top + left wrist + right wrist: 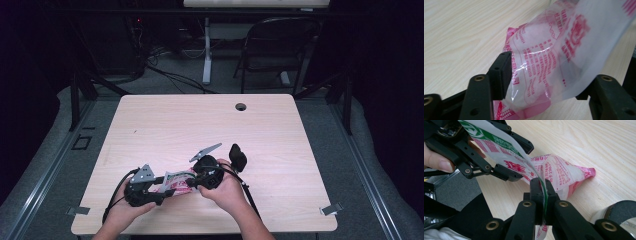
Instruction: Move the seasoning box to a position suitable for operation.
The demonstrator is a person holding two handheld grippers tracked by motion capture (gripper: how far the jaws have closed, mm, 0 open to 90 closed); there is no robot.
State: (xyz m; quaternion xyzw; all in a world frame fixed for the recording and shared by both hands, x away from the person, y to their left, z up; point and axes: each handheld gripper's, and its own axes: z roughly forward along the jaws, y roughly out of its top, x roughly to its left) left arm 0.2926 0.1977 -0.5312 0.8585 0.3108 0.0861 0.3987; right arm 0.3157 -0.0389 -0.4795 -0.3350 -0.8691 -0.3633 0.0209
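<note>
Your right hand-held gripper (543,192) is clamped fully shut on the plastic bag (554,173), its two black jaws pinching a thin edge of the film so that the green-and-white printed strip runs straight up between them. The bag is a white, translucent packet with pink and red print. Its bulging far end rests on the counter (599,142), while the pinched end is lifted off the wood.

Your left hand-held gripper (546,82) stands wide apart around the same bag (554,50). In the left gripper view one jaw lies just against the film on the left and the other sits below the right-hand fold, with the packet's soft body between them, but the pads are not pressing it.

In the high view both grippers meet near the front edge of the counter (200,120), left of its centre: the left one (162,189) near your left hand, the right one (192,179) just beyond it, and the bag (176,182) bridging the short gap between them. A roll of black tape (237,156) stands on the counter just to the right of and beyond your right hand.
</note>
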